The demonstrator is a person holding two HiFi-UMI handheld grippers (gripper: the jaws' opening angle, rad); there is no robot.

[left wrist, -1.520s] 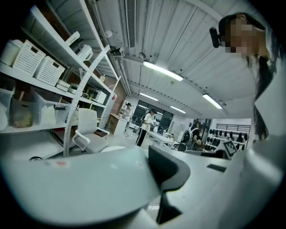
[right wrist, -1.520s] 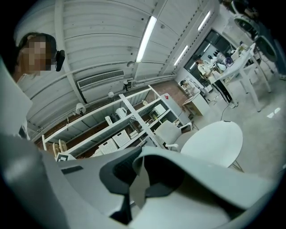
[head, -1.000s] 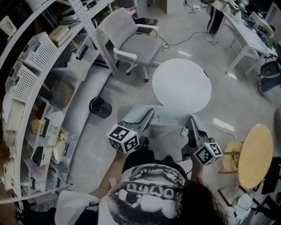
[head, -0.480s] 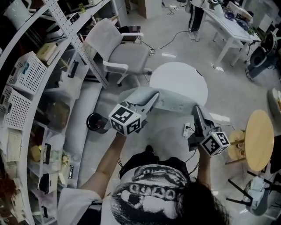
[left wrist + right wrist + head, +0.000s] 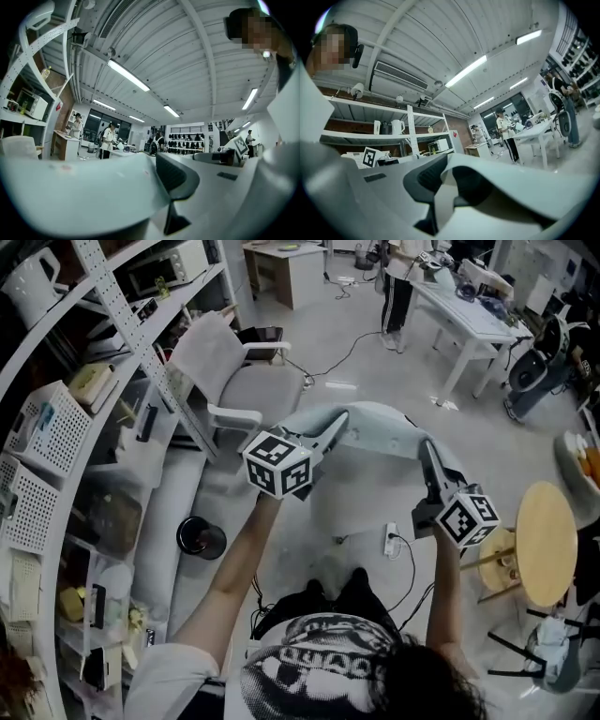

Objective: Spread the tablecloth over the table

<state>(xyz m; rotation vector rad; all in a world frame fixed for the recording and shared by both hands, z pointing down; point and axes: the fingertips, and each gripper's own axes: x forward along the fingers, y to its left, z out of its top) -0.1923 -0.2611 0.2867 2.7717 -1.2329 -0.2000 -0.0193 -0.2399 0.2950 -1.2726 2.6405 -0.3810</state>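
A pale blue-grey tablecloth (image 5: 382, 427) hangs stretched in the air between my two grippers, raised level in front of me. My left gripper (image 5: 341, 421) is shut on its left edge; in the left gripper view the cloth (image 5: 79, 187) fills the lower left beside the dark pad (image 5: 177, 174). My right gripper (image 5: 427, 450) holds the right edge. Its jaws are opening slightly, with the cloth (image 5: 525, 187) still between them against the pad (image 5: 427, 180). The round white table is hidden behind the lifted cloth.
A grey office chair (image 5: 246, 381) stands ahead on the left, beside tall shelving (image 5: 84, 437). A black bin (image 5: 200, 537) and a power strip (image 5: 391, 540) lie on the floor. A round wooden stool (image 5: 547, 542) is at the right, white desks (image 5: 469, 315) farther back.
Both grippers have risen and moved forward with the cloth held between them. The cloth now covers the round table, which showed plainly a second ago.
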